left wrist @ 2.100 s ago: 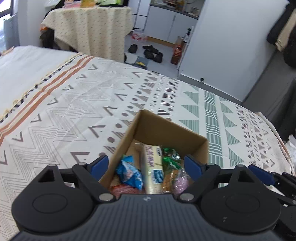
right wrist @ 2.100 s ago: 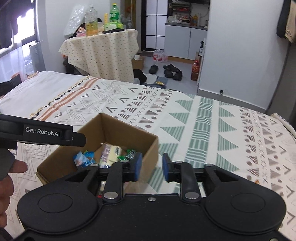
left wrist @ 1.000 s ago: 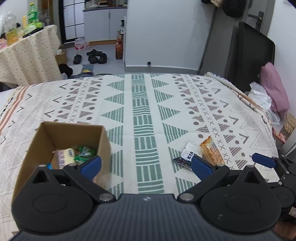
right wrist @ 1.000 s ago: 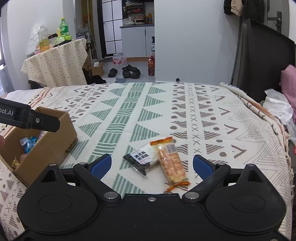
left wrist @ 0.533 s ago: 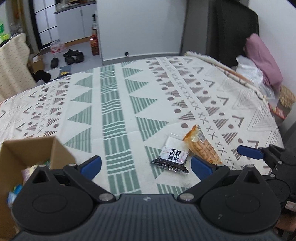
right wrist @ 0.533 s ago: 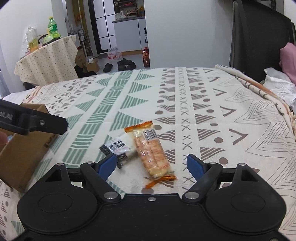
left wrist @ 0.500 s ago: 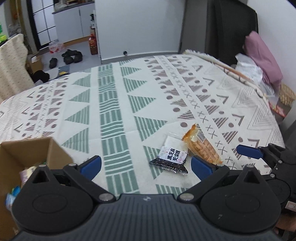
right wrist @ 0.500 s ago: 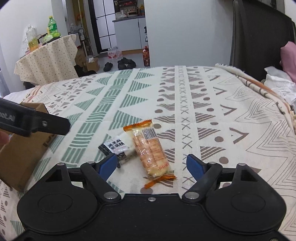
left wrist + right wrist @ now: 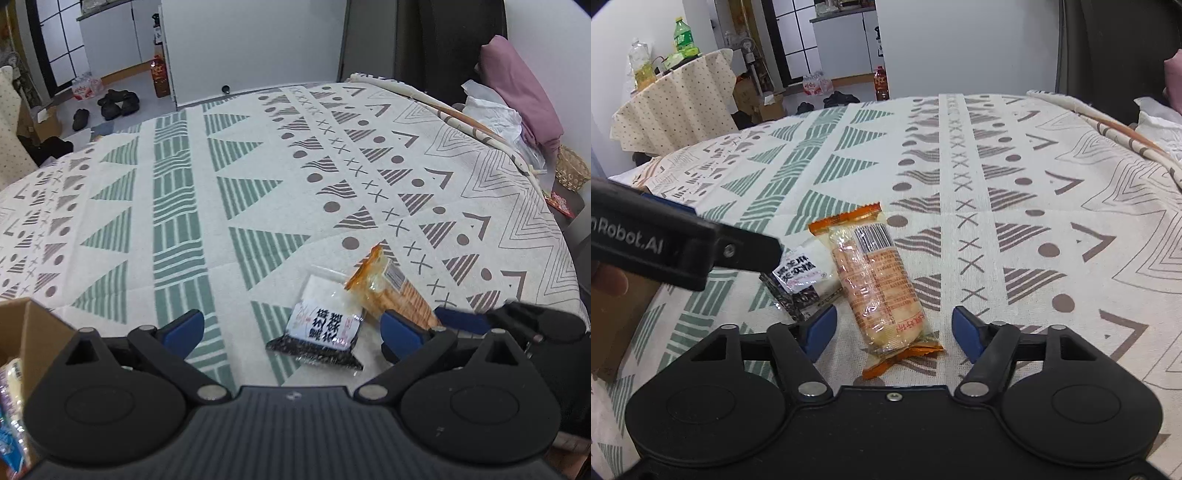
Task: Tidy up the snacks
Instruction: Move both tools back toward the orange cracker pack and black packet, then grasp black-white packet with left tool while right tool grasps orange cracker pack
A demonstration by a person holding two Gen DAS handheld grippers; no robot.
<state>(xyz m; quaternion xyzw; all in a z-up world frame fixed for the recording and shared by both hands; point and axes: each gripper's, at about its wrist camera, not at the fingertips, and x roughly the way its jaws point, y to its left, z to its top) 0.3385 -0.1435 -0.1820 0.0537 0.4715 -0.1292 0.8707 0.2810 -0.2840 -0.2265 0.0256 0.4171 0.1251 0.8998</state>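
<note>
Two snacks lie side by side on the patterned bedspread. An orange cracker packet (image 9: 877,284) lies lengthwise, with its near end between the open fingers of my right gripper (image 9: 894,332). A black-and-white snack packet (image 9: 321,325) lies just left of it, between the wide-open fingers of my left gripper (image 9: 291,328). The cracker packet (image 9: 395,291) also shows in the left wrist view, beside my left gripper's right finger. The cardboard box (image 9: 29,332) with several snacks inside sits at the far left. Both grippers are empty.
The bedspread (image 9: 258,177) drops off at the right edge, where pink fabric (image 9: 517,85) and a white bag (image 9: 495,110) lie. A cloth-covered table (image 9: 676,99) with bottles stands at the back left. Shoes lie on the floor (image 9: 110,103) beyond the bed.
Both grippers have swung right from the box to the two loose snacks and come in lower over them. The right gripper's jaws have opened from nearly closed.
</note>
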